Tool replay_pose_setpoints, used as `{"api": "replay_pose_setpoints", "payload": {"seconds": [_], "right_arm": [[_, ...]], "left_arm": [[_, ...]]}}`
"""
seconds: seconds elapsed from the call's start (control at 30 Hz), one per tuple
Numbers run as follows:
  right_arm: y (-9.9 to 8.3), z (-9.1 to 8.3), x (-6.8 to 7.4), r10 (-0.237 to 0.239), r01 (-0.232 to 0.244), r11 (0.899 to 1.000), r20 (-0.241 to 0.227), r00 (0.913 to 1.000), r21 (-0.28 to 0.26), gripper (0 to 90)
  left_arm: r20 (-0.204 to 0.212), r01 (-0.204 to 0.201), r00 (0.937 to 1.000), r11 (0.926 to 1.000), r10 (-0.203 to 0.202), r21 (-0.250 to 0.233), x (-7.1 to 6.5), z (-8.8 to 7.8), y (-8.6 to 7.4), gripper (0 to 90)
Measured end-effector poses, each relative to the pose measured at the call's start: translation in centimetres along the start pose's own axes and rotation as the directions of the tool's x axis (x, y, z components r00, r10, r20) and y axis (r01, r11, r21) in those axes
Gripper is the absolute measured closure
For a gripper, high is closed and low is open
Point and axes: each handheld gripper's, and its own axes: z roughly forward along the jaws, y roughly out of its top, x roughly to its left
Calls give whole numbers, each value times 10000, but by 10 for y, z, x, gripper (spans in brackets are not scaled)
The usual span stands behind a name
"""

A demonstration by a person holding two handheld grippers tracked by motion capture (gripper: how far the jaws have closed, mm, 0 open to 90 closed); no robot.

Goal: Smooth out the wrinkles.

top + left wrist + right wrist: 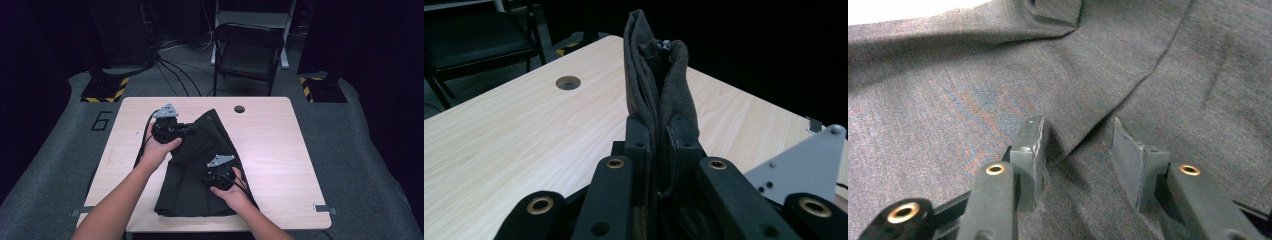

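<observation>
Dark room, folding chair [248, 50] behind a light wood table [280, 145]. Dark garment [200, 170] lies mid-table toward the near edge. Left gripper [186, 130] pinches a raised fold; right gripper [218, 176] rests on the cloth, jaws partly apart astride a crease.

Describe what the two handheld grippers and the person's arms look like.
Both the left gripper and the right gripper are black, each topped by a grey three-cornered plate and trailing black cable. Their arms carry brass-ringed holes, and the right gripper's pads are grey. The forearms are bare, without sleeves.
</observation>
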Motion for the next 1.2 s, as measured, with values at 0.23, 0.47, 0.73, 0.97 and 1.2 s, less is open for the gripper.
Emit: {"api": "replay_pose_setpoints", "payload": {"seconds": [0.23,0.47,0.73,0.97,1.2], "right_arm": [[-2,0,1,86,-87,9998,-20,10000,-175,574],[1,0,-1,63,-64,10000,-106,9999,-61,578],[1,-2,-3,473,-473,9988,-20,9989,-101,543],[-1,-20,-5,493,-491,9988,378,9981,-57,519],[-15,-37,-24,662,-686,9973,859,9941,253,520]], "left_arm": [[199,141,9997,9998,-139,-117,-1,-6,-9,819],[428,83,9991,10000,-80,-53,-9,-7,-11,819],[663,302,9974,9992,-285,-245,-15,-5,-24,819],[832,257,9963,9994,-239,-213,-24,-6,-30,820],[982,181,9950,9997,-165,-150,-32,-12,-38,820]]}}
